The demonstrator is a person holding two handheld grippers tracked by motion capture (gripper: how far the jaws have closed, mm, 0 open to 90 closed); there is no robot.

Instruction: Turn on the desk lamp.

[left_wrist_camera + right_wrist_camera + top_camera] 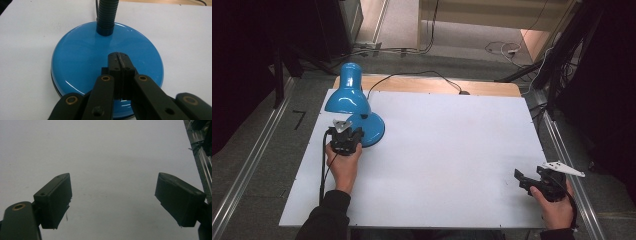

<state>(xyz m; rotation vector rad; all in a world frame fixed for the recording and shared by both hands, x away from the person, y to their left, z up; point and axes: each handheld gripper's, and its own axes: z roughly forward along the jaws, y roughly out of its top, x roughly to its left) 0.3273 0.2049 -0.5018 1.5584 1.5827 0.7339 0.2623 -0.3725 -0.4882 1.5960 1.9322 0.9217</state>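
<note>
L gripper (pixel 119 58) has its jaws pressed together w/ nothing between, tips over the glossy blue lamp base (pixel 82 62), prob. touching or just above it; can't tell which. Lamp (pixel 348 95) sits at desk's far-left corner. Risk: closed tips skid on the slick dome, or a hard push shoves the base & tips the shade-heavy lamp, tugging its cord (pixel 412 76). R gripper (pixel 113 202) is spread wide, idle over bare desk near the right edge. Desk (pixel 447 150): white board, wood strip behind. Room dim; grey floor, cables, metal rails at the sides.
</note>
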